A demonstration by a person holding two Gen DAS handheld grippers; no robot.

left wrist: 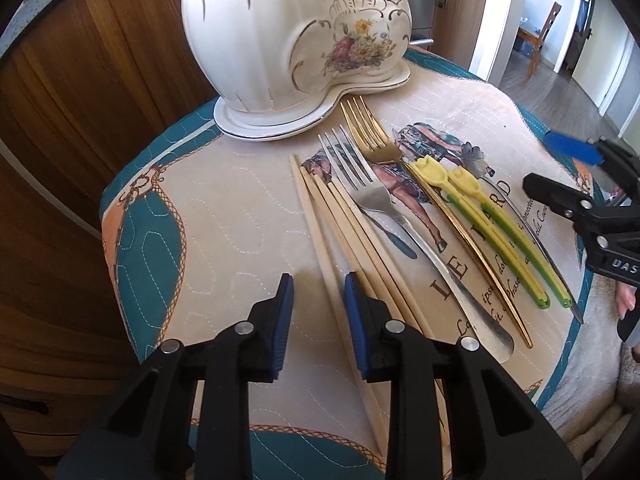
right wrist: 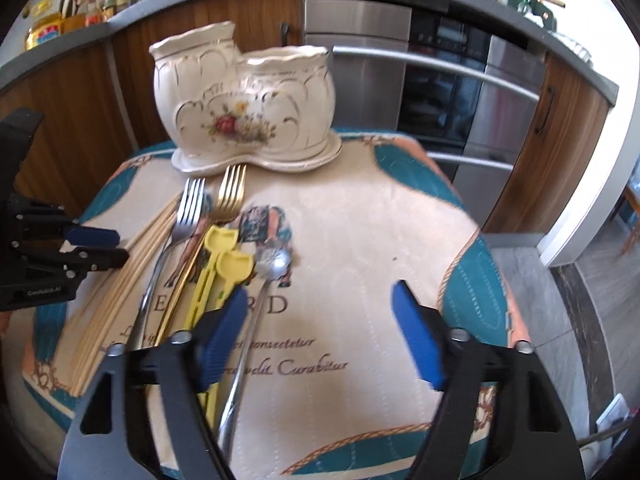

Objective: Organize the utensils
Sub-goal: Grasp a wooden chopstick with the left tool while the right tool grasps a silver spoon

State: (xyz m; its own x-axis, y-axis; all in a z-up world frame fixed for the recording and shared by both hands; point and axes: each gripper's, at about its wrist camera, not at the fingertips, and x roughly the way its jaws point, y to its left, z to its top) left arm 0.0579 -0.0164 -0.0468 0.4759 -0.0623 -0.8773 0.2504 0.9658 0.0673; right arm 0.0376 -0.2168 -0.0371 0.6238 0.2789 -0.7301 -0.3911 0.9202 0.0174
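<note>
Left gripper [left wrist: 318,300] jaws partly open, straddling one chopstick, gripping nothing. Right gripper [right wrist: 320,320] wide open, empty, over the cloth [right wrist: 360,240]. Nothing sorted yet: chopsticks [left wrist: 340,232], steel fork [left wrist: 372,196], gold fork [left wrist: 380,144], two yellow tools [left wrist: 480,216] and spoon [right wrist: 274,264] all lie flat. Holder [right wrist: 244,108] behind them looks empty. Cloth print partly reads "velit. Curabitur".

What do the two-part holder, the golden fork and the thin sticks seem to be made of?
Holder: likely glazed ceramic or porcelain; glossy cream surface, gold trim, painted flowers.
Golden fork: probably metal with a polished gold-coloured finish; it reflects light sharply.
Thin sticks: apparently bare wood or bamboo; pale, matte, no shine.
</note>
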